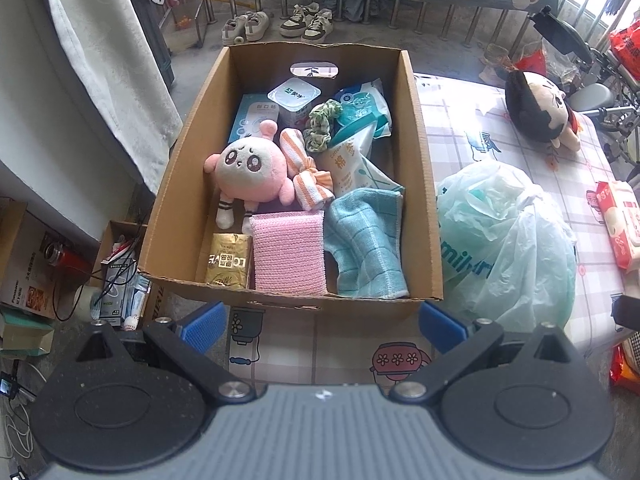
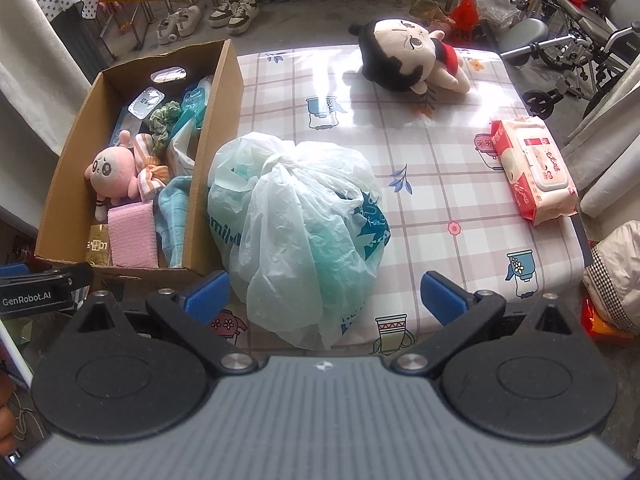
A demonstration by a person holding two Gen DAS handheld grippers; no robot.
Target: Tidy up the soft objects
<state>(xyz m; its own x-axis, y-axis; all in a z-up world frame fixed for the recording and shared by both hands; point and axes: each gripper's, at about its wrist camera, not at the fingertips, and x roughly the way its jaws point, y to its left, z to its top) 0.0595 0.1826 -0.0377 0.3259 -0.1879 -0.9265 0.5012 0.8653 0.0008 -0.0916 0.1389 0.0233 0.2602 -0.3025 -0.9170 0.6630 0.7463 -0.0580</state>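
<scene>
A cardboard box stands at the table's left end. Inside lie a pink plush, an orange-striped cloth, a green scrunchie, a blue towel, a pink sponge cloth and packets. A knotted plastic bag sits beside the box. A black-haired doll lies at the far side. My left gripper hovers open before the box's near wall. My right gripper stands open, just short of the bag, holding nothing.
A red wet-wipes pack lies at the table's right edge. The checked tablecloth covers the table. Shoes stand on the floor beyond. A wheelchair is at the far right, boxes and cables at the left.
</scene>
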